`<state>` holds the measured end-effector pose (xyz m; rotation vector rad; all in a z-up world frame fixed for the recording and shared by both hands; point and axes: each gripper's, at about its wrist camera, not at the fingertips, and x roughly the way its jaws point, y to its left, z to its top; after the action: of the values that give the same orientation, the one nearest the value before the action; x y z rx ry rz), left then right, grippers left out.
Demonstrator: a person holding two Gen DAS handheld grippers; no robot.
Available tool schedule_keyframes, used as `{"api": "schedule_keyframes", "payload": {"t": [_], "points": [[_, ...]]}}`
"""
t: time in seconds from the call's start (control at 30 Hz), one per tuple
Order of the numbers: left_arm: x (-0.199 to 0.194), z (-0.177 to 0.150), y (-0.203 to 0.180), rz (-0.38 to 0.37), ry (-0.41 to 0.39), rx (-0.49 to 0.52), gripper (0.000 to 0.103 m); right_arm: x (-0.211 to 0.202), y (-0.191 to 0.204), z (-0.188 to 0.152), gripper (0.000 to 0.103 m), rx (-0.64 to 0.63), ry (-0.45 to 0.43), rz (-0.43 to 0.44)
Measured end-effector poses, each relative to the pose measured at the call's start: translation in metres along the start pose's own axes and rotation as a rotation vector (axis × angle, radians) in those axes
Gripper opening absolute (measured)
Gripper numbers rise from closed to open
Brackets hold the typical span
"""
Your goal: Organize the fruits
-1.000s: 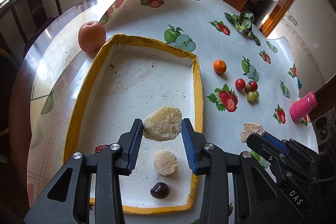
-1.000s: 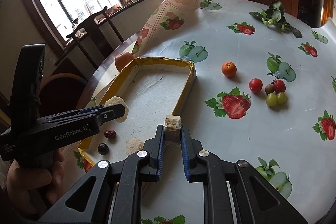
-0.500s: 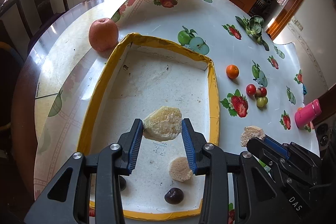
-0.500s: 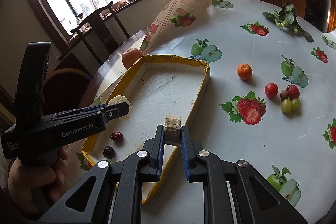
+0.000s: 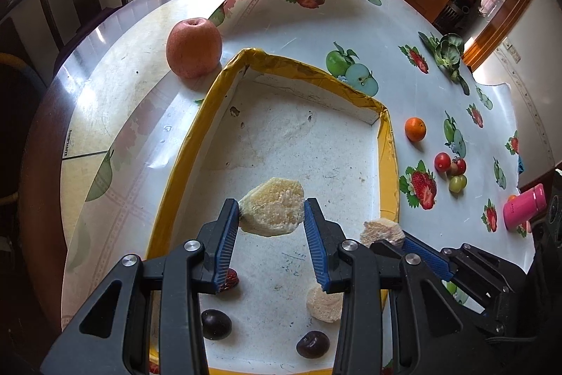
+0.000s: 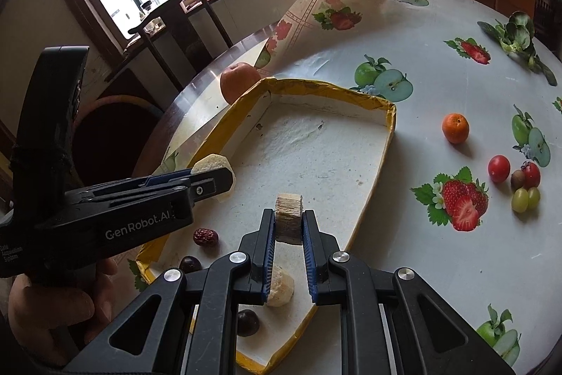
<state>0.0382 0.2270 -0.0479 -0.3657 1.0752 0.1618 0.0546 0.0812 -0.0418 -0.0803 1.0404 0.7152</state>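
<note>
Yellow-rimmed tray (image 5: 384, 143) holding two dark plums (image 5: 216, 324), a red date (image 6: 205, 237) and a pale slice (image 5: 325, 304); above it, left gripper (image 5: 272, 217) and right gripper (image 6: 288, 227) jaws each clamp a pale fruit piece (image 5: 272, 209).

Round surface (image 5: 105, 115) under fruit-print cloth (image 5: 404, 34), far corner curled up. Directly on it: yellow-rimmed tray (image 5: 196, 143), apple (image 5: 194, 47) touching the tray's far corner, orange (image 5: 415, 129), cluster of small red and green fruits (image 5: 453, 169), leafy greens (image 5: 448, 51), pink bottle (image 5: 525, 206).
</note>
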Motion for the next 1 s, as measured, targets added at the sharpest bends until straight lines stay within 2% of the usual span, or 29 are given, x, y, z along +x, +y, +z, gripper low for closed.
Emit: {"api": "schedule_keyframes", "payload": {"t": [0.2,0.47,0.6,0.63,0.7,0.8,1.0], "points": [[0.019,-0.001,0.007,0.010,0.033,-0.011,0.036,0.040,0.005,-0.003,0.015,-0.030,0.078,-0.011],[0.036,-0.010,0.011,0.023,0.079,-0.009,0.036,0.065,0.006,-0.012,0.016,-0.051,0.135,-0.009],[0.034,-0.009,0.010,0.054,0.085,-0.009,0.036,0.064,0.007,-0.013,0.022,-0.059,0.141,-0.016],[0.031,-0.008,0.010,0.051,0.081,-0.011,0.036,0.063,0.007,-0.014,0.025,-0.061,0.141,-0.018],[0.026,-0.008,0.009,0.054,0.071,-0.009,0.037,0.058,0.006,-0.015,0.037,-0.054,0.133,-0.016],[0.016,-0.007,0.005,0.054,0.050,-0.004,0.042,0.048,0.004,-0.018,0.038,-0.044,0.123,-0.009],[-0.002,-0.006,-0.007,0.029,0.011,0.003,0.043,0.013,-0.002,-0.025,0.038,-0.019,0.063,-0.001]]}}
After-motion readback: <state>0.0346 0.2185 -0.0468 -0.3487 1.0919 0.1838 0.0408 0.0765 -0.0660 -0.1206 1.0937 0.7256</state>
